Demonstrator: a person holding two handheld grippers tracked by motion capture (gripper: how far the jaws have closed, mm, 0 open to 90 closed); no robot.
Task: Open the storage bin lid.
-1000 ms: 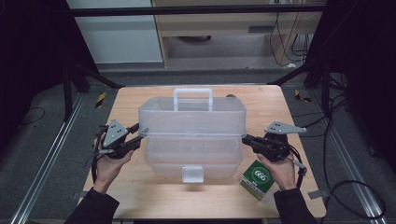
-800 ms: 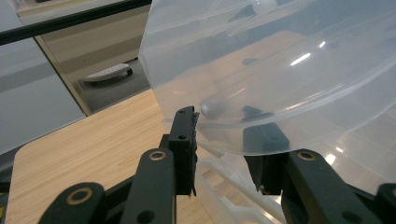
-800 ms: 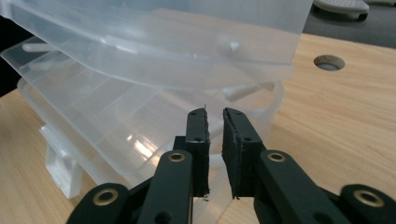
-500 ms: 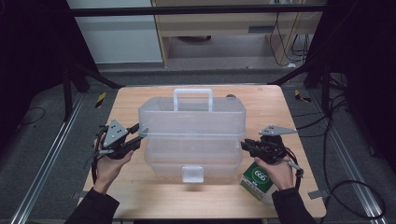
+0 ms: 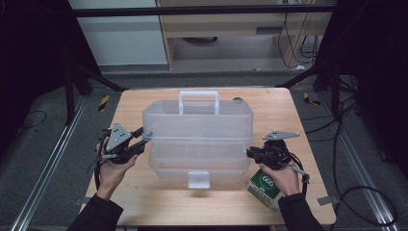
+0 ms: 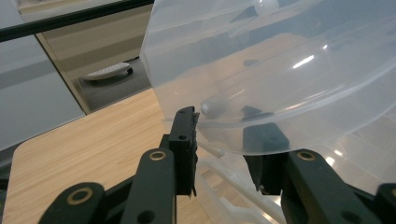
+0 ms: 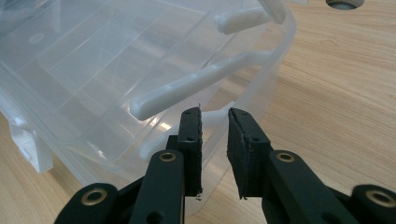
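A clear plastic toolbox (image 5: 197, 130) stands mid-table, its upper tray (image 6: 280, 70) raised above the lower box (image 5: 202, 161). My left gripper (image 5: 143, 136) is at the box's left end. In the left gripper view this gripper (image 6: 224, 140) is open, its jaws astride the upper tray's lower edge, one jaw seen through the plastic. My right gripper (image 5: 250, 153) is at the right end. Seen in the right gripper view, that gripper (image 7: 215, 121) has its jaws a narrow gap apart at the lower box's corner rim (image 7: 268, 70), beneath a white pivot arm (image 7: 187, 88).
A green carton (image 5: 264, 186) marked 666 stands under the right hand at the front right. The toolbox has a white handle (image 5: 198, 98) on top and a latch (image 5: 198, 179) at the front. Bare wood table (image 5: 159, 207) lies in front.
The right gripper has drifted slightly left and toward the person, closing in on the box's right corner. The left gripper and the toolbox have hardly moved.
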